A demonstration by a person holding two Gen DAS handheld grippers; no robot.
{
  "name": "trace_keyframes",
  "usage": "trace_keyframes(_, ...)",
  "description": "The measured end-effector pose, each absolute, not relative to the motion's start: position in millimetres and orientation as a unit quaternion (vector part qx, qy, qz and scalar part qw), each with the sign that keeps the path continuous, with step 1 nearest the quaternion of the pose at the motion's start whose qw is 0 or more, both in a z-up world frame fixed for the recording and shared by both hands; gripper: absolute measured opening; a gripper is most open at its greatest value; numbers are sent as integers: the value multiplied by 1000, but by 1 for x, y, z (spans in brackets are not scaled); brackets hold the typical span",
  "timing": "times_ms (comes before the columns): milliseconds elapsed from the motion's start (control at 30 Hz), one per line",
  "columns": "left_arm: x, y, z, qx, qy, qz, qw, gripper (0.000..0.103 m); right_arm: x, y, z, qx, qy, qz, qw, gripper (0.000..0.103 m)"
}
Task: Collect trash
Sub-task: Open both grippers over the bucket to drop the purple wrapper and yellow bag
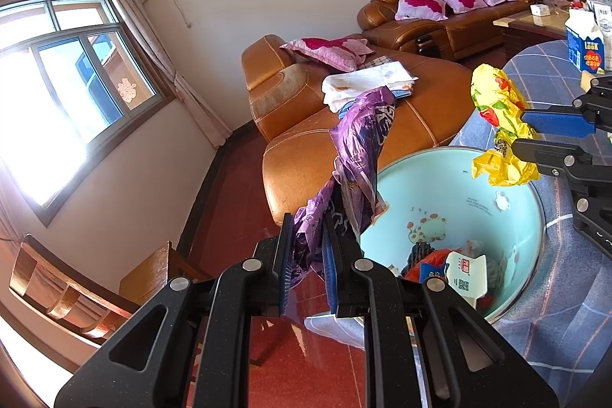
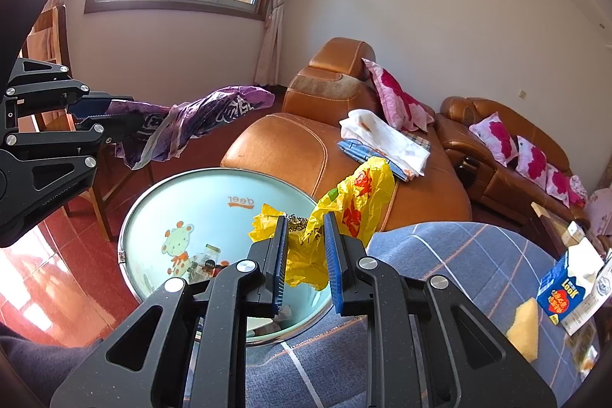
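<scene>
My left gripper (image 1: 309, 228) is shut on a crumpled purple plastic bag (image 1: 363, 148), held up beside the rim of a pale blue trash bin (image 1: 508, 213). In the right wrist view that gripper (image 2: 111, 117) comes in from the left with the purple bag (image 2: 199, 117) trailing rightward above the floor. My right gripper (image 2: 306, 228) is shut on a yellow plastic bag with red print (image 2: 355, 201), held over the bin (image 2: 229, 194) near its right rim. The left wrist view shows that gripper (image 1: 524, 130) and the yellow bag (image 1: 497, 109) above the bin. Several pieces of trash lie in the bin's bottom.
A table with a blue checked cloth (image 2: 459, 274) stands right of the bin, bearing a blue "Look" carton (image 2: 562, 293) and a yellow sponge (image 2: 524, 327). An orange leather sofa (image 2: 306, 144) with folded cloths and pillows sits behind. Wooden chairs (image 1: 69, 289) stand on the left, on red floor tiles.
</scene>
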State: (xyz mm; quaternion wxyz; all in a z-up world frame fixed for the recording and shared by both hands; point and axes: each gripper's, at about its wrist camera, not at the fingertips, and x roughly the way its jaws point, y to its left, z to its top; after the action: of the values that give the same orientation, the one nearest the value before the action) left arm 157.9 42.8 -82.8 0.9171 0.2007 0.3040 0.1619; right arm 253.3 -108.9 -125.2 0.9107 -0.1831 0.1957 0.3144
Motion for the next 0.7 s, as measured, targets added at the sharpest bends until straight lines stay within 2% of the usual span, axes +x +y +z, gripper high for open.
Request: trace_keyframes(700,162,46,-87,199,310,151,917,17,250,-100,-130,-196,202,326,903,21)
